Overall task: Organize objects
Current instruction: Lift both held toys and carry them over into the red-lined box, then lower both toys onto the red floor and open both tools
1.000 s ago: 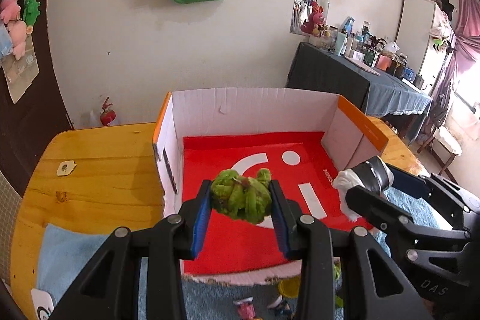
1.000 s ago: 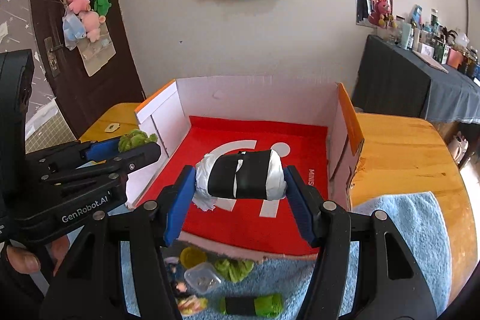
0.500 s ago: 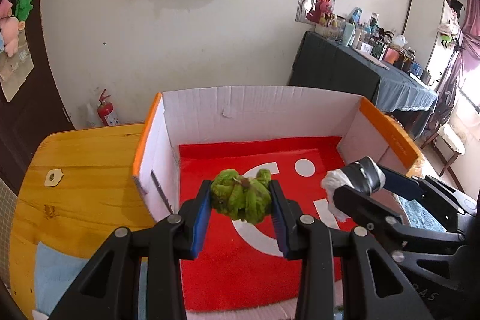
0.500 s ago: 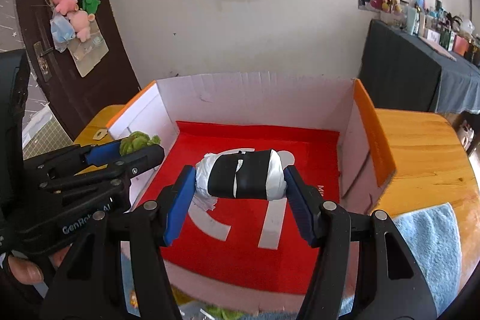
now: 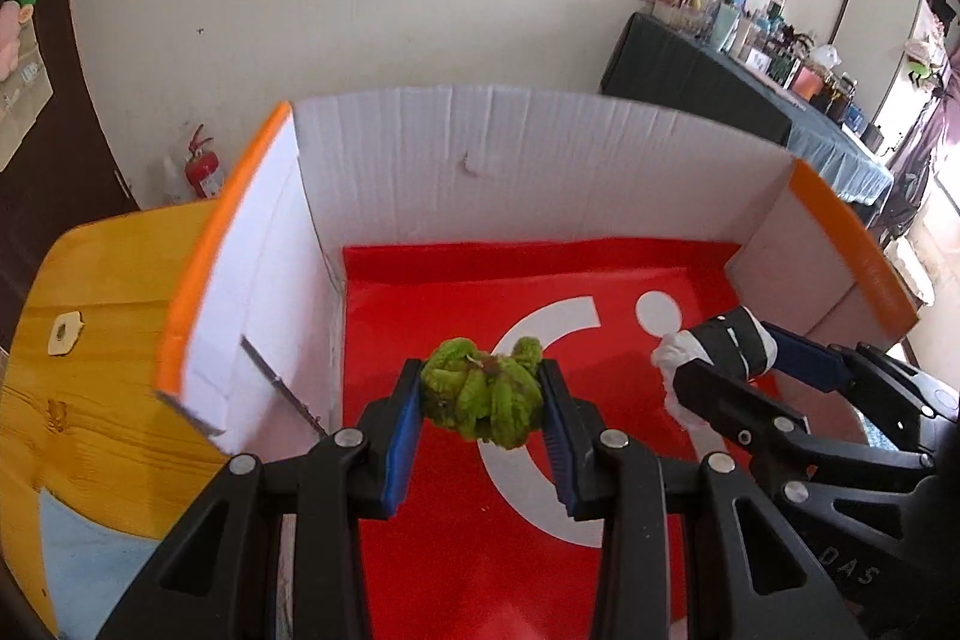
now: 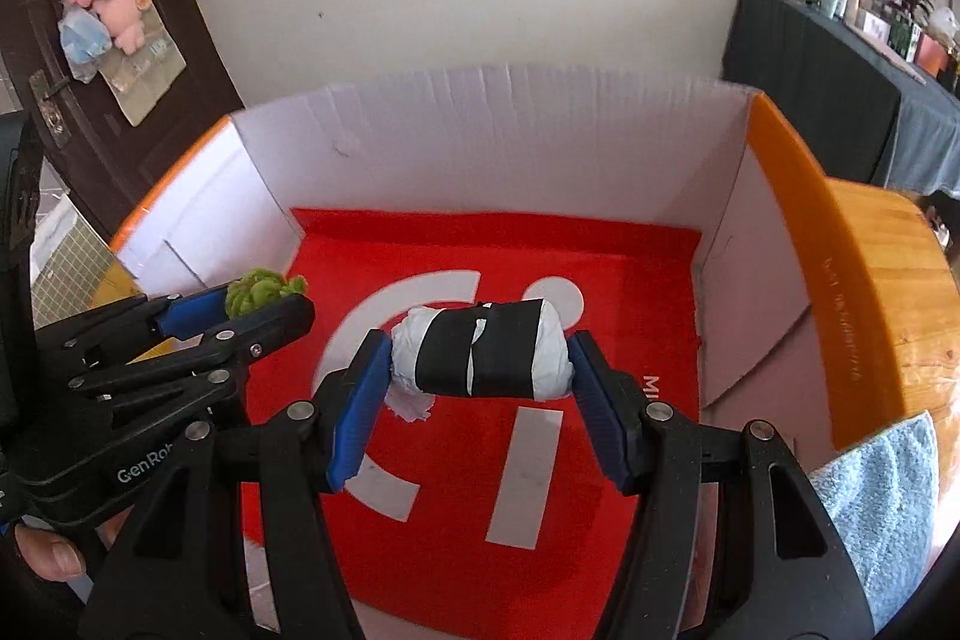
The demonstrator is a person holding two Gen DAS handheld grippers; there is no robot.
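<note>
My left gripper [image 5: 480, 403] is shut on a fuzzy green bundle [image 5: 483, 400], held above the red floor of an open cardboard box [image 5: 510, 148]. My right gripper [image 6: 477, 361] is shut on a white roll wrapped in black tape [image 6: 486, 358], also over the box floor. In the left wrist view the right gripper [image 5: 729, 355] sits to the right with the white roll [image 5: 714, 346] in it. In the right wrist view the left gripper [image 6: 258, 301] shows at the left with the green bundle [image 6: 258, 292]. Both loads hang above the floor, not touching it.
The box has white walls with orange rims [image 5: 204, 268] and a red floor with white marks [image 6: 528, 478]. It stands on a wooden table [image 5: 90, 340]. A light blue towel [image 6: 876, 514] lies at the near right. A person's thumb [image 6: 51, 556] shows at the lower left.
Both grippers have moved forward and down over the box, each keeping its load. The small objects on the towel at the near edge have dropped out of view.
</note>
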